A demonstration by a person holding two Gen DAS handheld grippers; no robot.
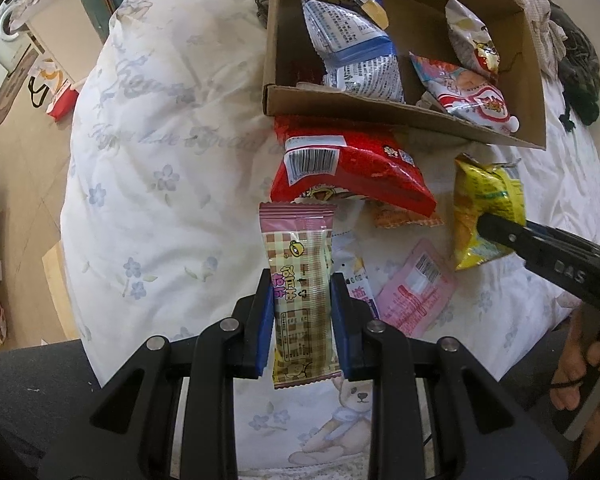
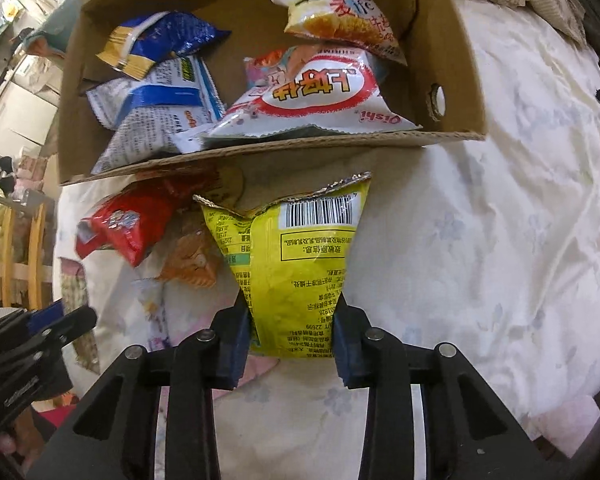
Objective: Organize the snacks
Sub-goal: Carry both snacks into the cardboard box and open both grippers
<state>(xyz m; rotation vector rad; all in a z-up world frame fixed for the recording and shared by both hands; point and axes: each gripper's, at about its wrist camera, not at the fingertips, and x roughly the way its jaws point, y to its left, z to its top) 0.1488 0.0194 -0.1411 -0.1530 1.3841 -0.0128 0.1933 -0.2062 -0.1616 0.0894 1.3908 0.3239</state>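
We hold a pink bar [image 1: 300,284] in the left gripper [image 1: 302,320] and a yellow bag [image 2: 296,264] in the right gripper [image 2: 290,336], both clamped shut, box [image 2: 452,80] at twelve o'clock; either pinched wrapper could slip free.

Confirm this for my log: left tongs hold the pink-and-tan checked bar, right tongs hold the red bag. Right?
Not quite. The right tongs hold the yellow bag, as the right wrist view shows; the red bag lies on the bed. The left tongs do hold the checked bar.
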